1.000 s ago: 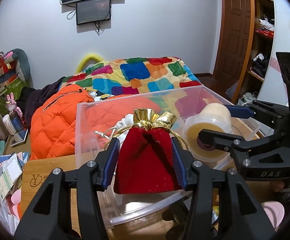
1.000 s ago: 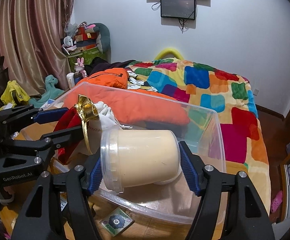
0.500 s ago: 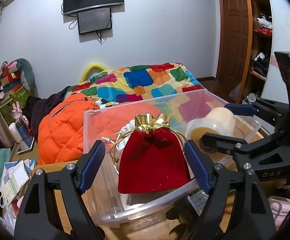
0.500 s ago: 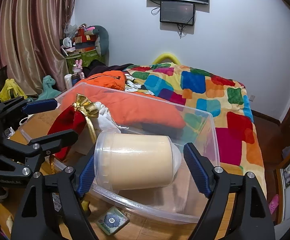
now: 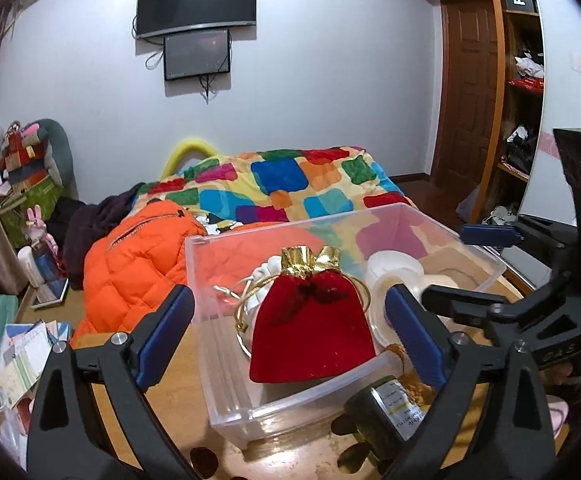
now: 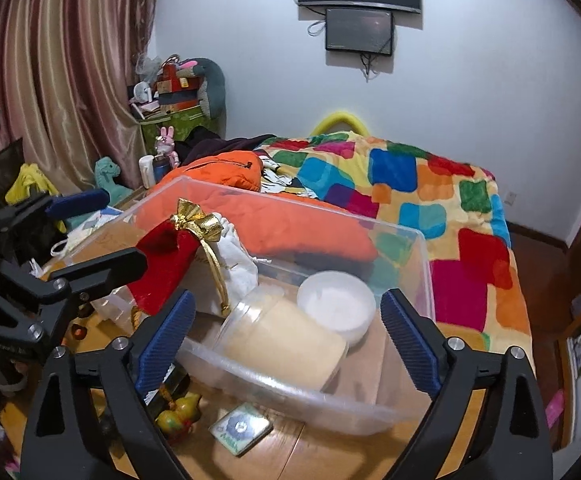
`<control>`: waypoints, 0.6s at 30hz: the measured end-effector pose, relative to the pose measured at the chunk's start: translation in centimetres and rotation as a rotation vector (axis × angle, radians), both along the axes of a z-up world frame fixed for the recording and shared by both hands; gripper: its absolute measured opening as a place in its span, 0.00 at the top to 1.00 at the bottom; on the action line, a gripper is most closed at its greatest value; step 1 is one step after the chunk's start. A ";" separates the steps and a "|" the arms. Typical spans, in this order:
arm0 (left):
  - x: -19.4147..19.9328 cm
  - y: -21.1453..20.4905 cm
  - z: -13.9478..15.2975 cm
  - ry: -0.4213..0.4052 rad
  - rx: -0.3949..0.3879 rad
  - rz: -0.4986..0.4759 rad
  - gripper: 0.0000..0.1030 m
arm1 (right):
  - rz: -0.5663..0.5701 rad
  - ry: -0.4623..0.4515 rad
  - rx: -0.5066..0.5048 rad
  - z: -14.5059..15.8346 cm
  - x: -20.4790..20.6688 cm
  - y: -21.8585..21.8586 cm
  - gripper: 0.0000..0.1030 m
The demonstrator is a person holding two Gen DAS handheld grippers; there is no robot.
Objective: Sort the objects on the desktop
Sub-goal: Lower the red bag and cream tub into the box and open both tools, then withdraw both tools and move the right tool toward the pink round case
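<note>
Clear bin (image 5: 226,364), red pouch (image 5: 310,336) and cream jar (image 6: 286,344) inside, apparently lying loose, left gripper (image 5: 290,336) and right gripper (image 6: 286,336) both opening, neither touching them.

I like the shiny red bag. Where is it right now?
The red bag sits inside the clear box, in its left part in the left wrist view, leaning beside the cream jar.

A plain white wall (image 5: 330,80) fills the upper middle of both views, bearing a black curved flat screen (image 5: 196,2) with a smaller dark monitor (image 5: 197,54) hung just beneath it. Below stands a bed under a blanket of bright multicoloured squares (image 6: 430,200). A brown panelled wooden door (image 5: 470,92) and open wooden shelves (image 5: 518,100) occupy the right edge of the left view. Pinkish-brown satin curtains (image 6: 50,80) hang at upper left of the right view.
</note>
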State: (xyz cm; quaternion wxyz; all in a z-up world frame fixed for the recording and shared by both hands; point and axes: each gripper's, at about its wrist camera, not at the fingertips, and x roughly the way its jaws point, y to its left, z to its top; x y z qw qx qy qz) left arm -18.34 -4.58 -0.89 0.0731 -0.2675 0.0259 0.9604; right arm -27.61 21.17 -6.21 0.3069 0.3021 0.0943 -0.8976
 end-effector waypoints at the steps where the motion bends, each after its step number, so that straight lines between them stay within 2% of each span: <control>1: 0.0 0.1 0.0 0.001 -0.009 -0.001 0.06 | -0.005 -0.009 -0.006 0.1 0.1 0.3 0.07; 10: 1.3 1.0 0.3 -0.019 -0.028 0.026 0.06 | -0.086 0.022 0.040 1.6 2.4 2.2 0.03; 18: 4.4 1.5 1.3 0.001 -0.046 0.029 0.04 | -0.133 0.014 0.008 2.7 5.4 3.4 0.03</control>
